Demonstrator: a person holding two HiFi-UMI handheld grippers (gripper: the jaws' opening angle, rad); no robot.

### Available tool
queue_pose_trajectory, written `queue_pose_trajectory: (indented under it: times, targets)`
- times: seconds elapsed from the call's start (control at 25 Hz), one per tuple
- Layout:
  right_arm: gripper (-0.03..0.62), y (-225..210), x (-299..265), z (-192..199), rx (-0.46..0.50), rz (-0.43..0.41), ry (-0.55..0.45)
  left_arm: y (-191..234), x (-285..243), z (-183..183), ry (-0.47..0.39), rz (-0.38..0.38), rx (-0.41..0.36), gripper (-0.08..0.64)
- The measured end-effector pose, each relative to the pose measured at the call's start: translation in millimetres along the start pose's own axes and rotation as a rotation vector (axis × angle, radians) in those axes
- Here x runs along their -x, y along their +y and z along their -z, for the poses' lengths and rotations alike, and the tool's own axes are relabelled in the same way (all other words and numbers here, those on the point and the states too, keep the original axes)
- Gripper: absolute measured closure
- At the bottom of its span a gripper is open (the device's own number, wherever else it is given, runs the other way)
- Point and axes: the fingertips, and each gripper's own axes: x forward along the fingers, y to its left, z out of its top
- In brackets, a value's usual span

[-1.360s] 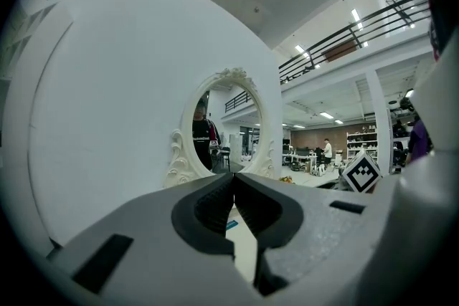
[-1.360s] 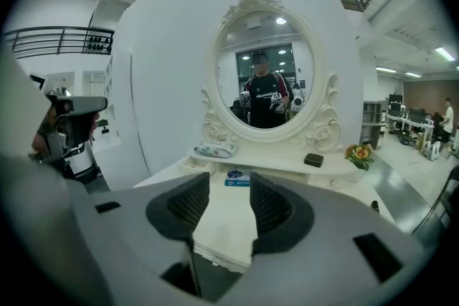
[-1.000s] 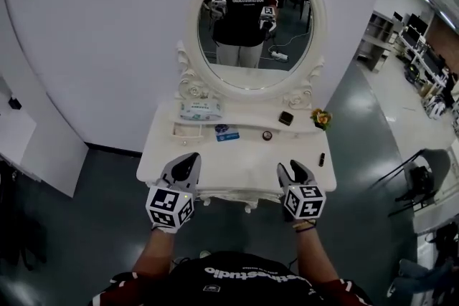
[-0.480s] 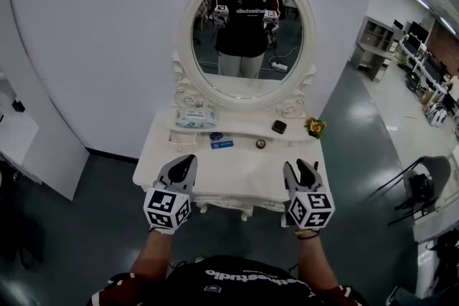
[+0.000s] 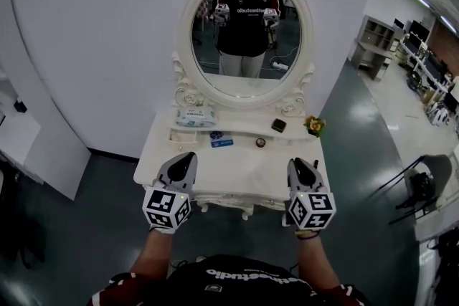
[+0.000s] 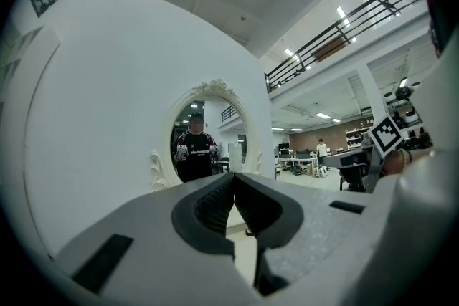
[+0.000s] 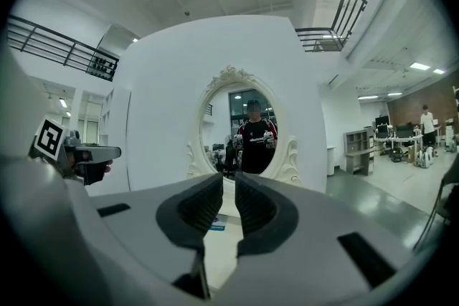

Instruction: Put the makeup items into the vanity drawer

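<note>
The white vanity table (image 5: 237,168) stands against the wall under an oval mirror (image 5: 247,32). On its top and low back shelf lie a blue flat item (image 5: 221,142), a small round jar (image 5: 260,142) and a dark square compact (image 5: 278,126). My left gripper (image 5: 185,158) hovers over the table's front left, jaws shut and empty; in its own view the left gripper (image 6: 234,179) shows pads meeting. My right gripper (image 5: 300,163) hovers over the front right; the right gripper (image 7: 229,179) has its jaws closing, a narrow gap left, nothing between them. I see no open drawer.
A tissue box (image 5: 197,117) sits at the shelf's left and a small flower pot (image 5: 313,125) at its right end. The wall is close behind the table. A chair (image 5: 423,186) stands on the grey floor to the right.
The right gripper's jaws have narrowed from wide apart to a slim gap, and it drifted right. The left gripper has barely moved.
</note>
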Motion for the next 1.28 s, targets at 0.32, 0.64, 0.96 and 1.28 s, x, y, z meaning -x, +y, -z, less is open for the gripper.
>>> queue_pose_trajectory:
  times: [0.32,0.64,0.96,1.28]
  targets:
    - [0.589,1.8,7.2,-5.7,0.005,0.013,-0.017,-6.6,8.0,1.0,0.000,0.003,0.002,0.554]
    - [0.589,2.5,9.7,-3.8,0.007,0.026,-0.014,-9.1,13.9,0.4,-0.006,-0.003,0.005,0.554]
    - [0.589,2.9,11.9,-0.5,0.001,0.018,-0.004,-10.1,16.9,2.6,0.003,-0.010,0.010,0.554]
    - [0.589,2.2,14.4,1.6,-0.003,0.015,-0.001,-12.5,17.0,4.1,0.008,-0.008,0.007,0.554]
